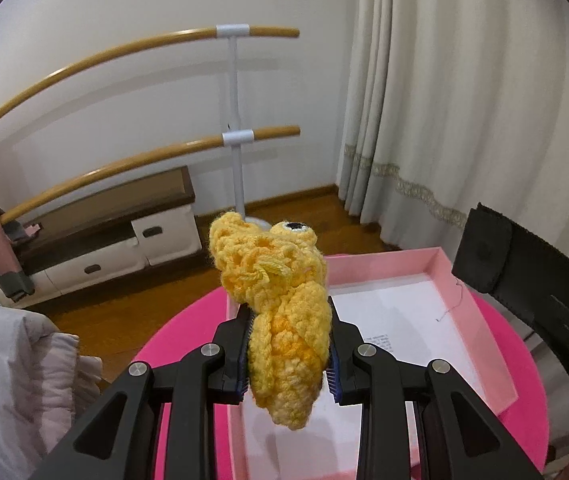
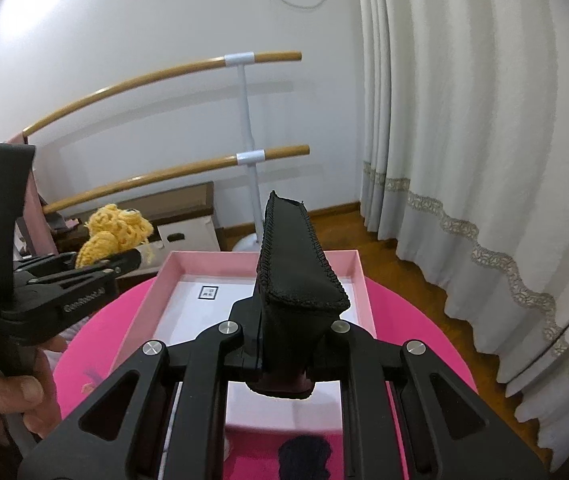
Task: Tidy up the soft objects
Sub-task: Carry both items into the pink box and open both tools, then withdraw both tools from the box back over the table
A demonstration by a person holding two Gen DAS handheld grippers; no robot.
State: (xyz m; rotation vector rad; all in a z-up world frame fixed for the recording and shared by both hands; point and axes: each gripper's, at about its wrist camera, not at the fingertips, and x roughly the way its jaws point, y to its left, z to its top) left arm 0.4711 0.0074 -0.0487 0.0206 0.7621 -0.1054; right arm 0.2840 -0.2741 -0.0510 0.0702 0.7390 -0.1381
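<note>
**Both jaws full above the pink box**

My left gripper (image 1: 288, 354) is clamped on a yellow crocheted toy (image 1: 280, 312) — its body squeezed between the blue pads, its eye end poking up past my fingertips. I hold it in the air over the near left part of the pink box (image 1: 480, 320), which sits on the round magenta table (image 1: 172, 340). My right gripper (image 2: 290, 344) pinches a black fabric pouch (image 2: 296, 264) — it stands upright above the box's white floor.
</note>
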